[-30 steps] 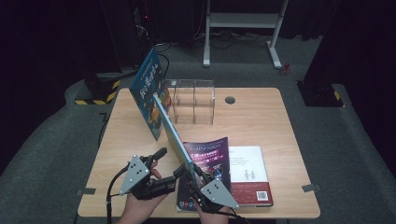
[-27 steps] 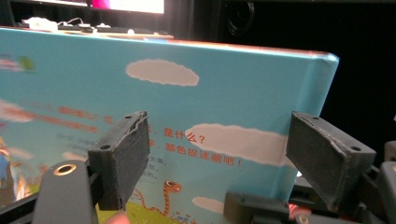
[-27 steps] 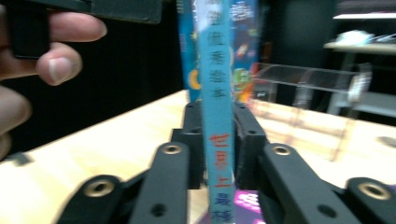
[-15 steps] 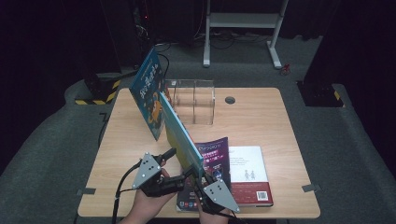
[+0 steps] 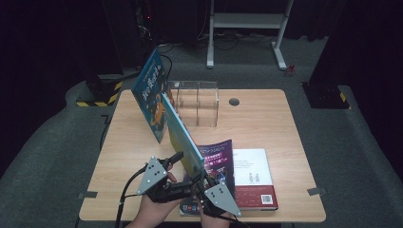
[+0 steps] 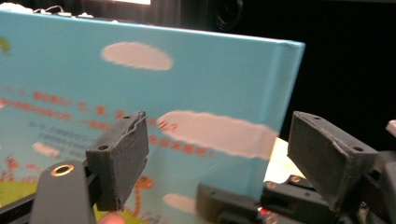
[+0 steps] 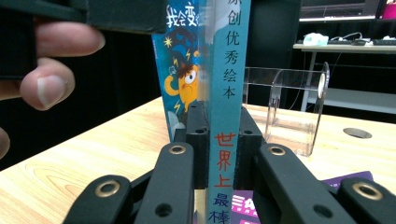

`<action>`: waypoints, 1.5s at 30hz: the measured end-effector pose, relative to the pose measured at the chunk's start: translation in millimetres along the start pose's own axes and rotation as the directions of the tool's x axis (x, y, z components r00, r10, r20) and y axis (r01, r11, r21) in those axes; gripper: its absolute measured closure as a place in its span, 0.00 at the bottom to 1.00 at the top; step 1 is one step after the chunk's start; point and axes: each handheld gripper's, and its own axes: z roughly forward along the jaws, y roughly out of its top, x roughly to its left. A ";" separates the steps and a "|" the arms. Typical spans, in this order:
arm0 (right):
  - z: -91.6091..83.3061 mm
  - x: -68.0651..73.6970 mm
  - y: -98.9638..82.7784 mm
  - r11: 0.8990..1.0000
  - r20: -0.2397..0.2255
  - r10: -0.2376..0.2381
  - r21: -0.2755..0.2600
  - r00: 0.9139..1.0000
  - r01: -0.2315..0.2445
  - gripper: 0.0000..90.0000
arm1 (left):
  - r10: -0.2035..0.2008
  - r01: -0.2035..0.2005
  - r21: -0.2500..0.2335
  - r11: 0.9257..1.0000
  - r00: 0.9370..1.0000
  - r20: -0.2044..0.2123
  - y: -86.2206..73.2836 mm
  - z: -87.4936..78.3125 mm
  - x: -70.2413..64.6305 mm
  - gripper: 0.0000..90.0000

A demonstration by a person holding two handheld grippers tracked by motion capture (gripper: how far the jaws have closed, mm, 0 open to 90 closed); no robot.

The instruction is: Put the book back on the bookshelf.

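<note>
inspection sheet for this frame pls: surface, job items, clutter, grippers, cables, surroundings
Surface: light wooden table with a round grommet hole.
Job's things: thin light-blue picture book lifted upright, spine in the right gripper view; blue cartoon-cover book upright at the clear acrylic divided rack.
Clutter: purple-cover book lying on a white-and-red book at the near edge.
Grippers: right gripper shut on the light-blue book's spine; left gripper open, jaws apart beside its cover.
Cables: black cable trailing from the left gripper; more on the floor behind.
Surroundings: grey carpet, white metal stand, yellow-black hazard strip, dark backdrop.
</note>
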 end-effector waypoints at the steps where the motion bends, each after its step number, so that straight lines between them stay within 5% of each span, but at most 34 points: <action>1: 0.0 0.4 -0.1 1.000 -0.001 -0.002 -0.001 1.000 0.002 0.90 | 0.002 -0.002 0.004 1.000 1.000 -0.007 0.4 1.6 -2.6 0.21; 11: -0.6 1.2 0.0 1.000 -0.008 -0.005 0.005 1.000 0.005 0.89 | 0.031 -0.026 0.040 0.999 0.992 -0.124 -2.3 16.8 -15.3 0.18; 19: -2.4 2.7 0.5 1.000 -0.033 -0.017 -0.002 0.999 0.017 0.87 | 0.030 -0.024 0.036 0.999 0.987 -0.160 -6.3 14.0 -14.5 0.22; 45: -1.2 4.9 -5.1 1.000 -0.119 -0.009 0.026 0.993 0.012 0.76 | 0.048 -0.046 0.012 0.999 0.991 -0.121 -10.3 -3.5 -7.0 0.37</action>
